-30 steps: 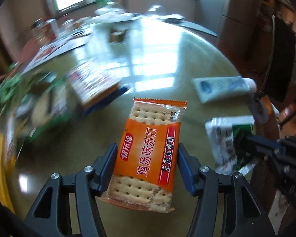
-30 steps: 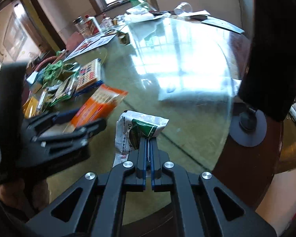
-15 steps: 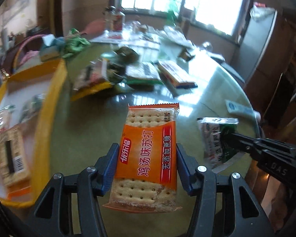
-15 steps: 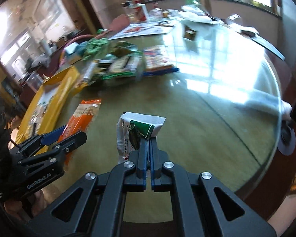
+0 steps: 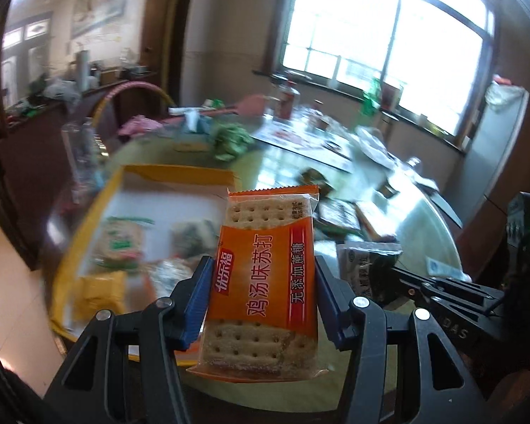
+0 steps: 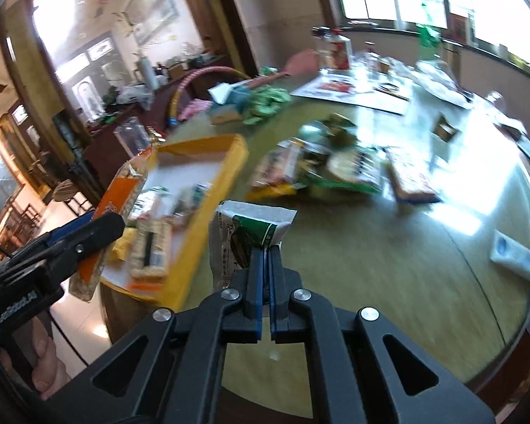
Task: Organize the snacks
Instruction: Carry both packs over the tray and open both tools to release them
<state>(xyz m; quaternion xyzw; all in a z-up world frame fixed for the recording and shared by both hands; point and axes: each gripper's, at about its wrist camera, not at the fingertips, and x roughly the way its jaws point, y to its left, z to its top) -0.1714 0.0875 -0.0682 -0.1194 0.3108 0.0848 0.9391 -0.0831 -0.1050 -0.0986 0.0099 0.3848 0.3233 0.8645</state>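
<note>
Two packets are in our grip as the round table (image 6: 388,254) has swung aside and the yellow tray (image 5: 88,219) has come under us, so the drop-off is likely next. Our left gripper (image 5: 261,296) pinches the orange cracker packet (image 5: 265,275) by its sides, while our right gripper (image 6: 264,265), fingers pressed together, nips the green-and-white packet (image 6: 243,233) just beside the tray.

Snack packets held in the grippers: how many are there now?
2. The orange cracker packet sits between the left gripper fingers; the green-and-white packet is pinched in the right gripper.
</note>
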